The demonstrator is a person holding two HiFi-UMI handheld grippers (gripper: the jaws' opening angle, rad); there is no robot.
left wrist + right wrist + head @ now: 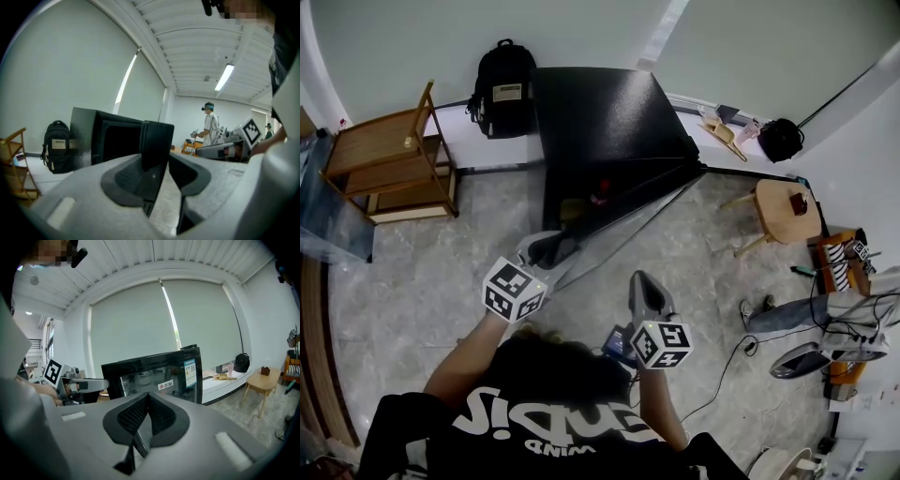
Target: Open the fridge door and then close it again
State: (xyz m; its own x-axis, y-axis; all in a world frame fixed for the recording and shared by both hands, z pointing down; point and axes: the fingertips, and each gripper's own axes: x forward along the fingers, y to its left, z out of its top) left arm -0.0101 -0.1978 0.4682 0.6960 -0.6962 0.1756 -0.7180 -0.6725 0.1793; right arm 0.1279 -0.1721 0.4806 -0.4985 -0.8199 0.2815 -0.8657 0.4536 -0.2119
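Left gripper view: fridge door (157, 136) between left tongs (158, 165).

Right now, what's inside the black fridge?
The fridge has its door open. In the head view, something small and red shows inside. The rest is dark, and the fridge's own top covers most of it.

Left gripper (155, 159): jaws apart, free edge of the glossy black door (157, 140) between them. The door edge sits at the left dark ribbed pad (126, 176), and floor shows in the gap to the right pad (187, 173). The black box-shaped fridge (84, 136) stands open with a dark interior. Left of the fridge is a black fabric backpack (57, 145), and further left a wooden frame (11, 159). Right of the fridge are a standing person in a white top (211, 124) and the right gripper (201, 151).
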